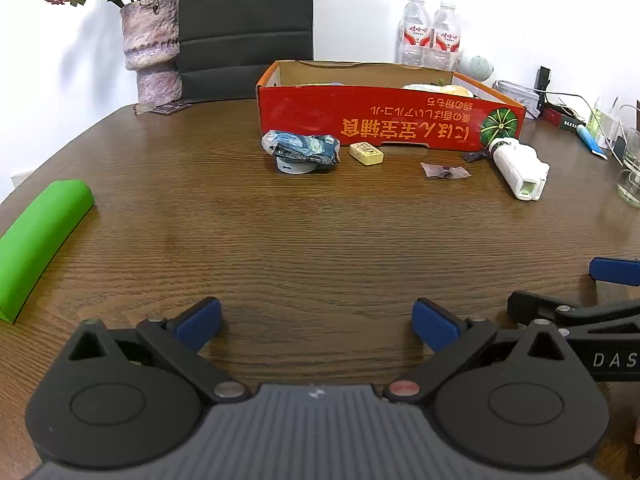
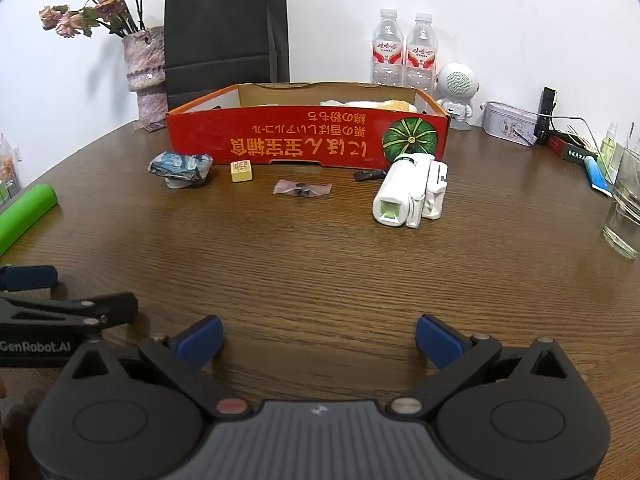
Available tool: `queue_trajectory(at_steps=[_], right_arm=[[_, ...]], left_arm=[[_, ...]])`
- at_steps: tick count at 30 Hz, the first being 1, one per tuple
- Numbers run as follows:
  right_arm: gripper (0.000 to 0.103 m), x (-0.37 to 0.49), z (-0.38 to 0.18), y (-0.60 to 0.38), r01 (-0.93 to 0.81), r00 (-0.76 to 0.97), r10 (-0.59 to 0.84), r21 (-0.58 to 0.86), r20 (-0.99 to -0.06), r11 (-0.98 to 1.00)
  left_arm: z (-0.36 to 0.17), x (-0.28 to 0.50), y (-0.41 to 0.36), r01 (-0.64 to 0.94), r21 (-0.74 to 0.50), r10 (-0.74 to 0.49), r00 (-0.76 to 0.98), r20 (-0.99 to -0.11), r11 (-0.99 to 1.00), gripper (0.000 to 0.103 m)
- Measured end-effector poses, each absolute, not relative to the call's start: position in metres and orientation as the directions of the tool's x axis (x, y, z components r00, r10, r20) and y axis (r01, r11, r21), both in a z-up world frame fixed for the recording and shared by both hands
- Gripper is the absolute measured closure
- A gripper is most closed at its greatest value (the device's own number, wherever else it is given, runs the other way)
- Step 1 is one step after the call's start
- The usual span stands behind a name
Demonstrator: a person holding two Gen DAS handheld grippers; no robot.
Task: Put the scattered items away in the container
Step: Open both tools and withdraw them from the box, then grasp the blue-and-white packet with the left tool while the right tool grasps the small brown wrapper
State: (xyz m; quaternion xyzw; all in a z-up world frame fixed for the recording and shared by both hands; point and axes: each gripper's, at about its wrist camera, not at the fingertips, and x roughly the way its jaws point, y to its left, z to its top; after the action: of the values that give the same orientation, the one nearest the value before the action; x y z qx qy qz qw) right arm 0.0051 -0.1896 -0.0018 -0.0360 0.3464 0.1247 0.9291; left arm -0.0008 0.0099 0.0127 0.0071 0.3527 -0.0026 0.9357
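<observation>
A red cardboard box [image 1: 372, 120] [image 2: 280, 136] stands at the far side of the wooden table, with some items inside. In front of it lie a blue crumpled packet on a small grey puck [image 1: 301, 152] [image 2: 181, 169], a yellow block [image 1: 366, 153] [image 2: 241, 171], a purple wrapper [image 1: 445, 170] [image 2: 302, 189], a dark wrapper [image 1: 476, 155] [image 2: 370, 175] and a white device [image 1: 518, 169] [image 2: 410, 194]. My left gripper [image 1: 316, 322] and right gripper [image 2: 319, 340] are open and empty, low over the near table, side by side and far from the items.
A green foam roll [image 1: 38, 236] [image 2: 24, 216] lies at the left edge. A vase of dried roses [image 2: 146, 72], a black bag [image 2: 226, 28], two water bottles [image 2: 404, 52], a white speaker [image 2: 456, 90], a tin [image 2: 508, 122] and a glass [image 2: 626, 216] stand around the box.
</observation>
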Motion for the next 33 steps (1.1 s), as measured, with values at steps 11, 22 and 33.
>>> queue_trajectory(at_steps=[11, 22, 33], right_arm=[[0.050, 0.037, 0.036, -0.199, -0.390, 0.712, 0.328, 0.039, -0.621, 0.920], [0.057, 0.146, 0.021, -0.166, -0.556, 0.648, 0.367, -0.085, -0.668, 0.827], [0.095, 0.116, 0.025, -0.157, -0.607, 0.627, 0.426, -0.067, -0.652, 0.792]], left_arm=[[0.051, 0.111, 0.042, 0.156, -0.015, -0.133, 0.783, -0.608, 0.988, 0.000], [0.028, 0.163, 0.075, 0.110, -0.222, -0.229, 0.739, -0.634, 0.969, 0.082], [0.065, 0.075, 0.063, 0.168, -0.208, -0.255, 0.810, -0.528, 0.964, 0.094]])
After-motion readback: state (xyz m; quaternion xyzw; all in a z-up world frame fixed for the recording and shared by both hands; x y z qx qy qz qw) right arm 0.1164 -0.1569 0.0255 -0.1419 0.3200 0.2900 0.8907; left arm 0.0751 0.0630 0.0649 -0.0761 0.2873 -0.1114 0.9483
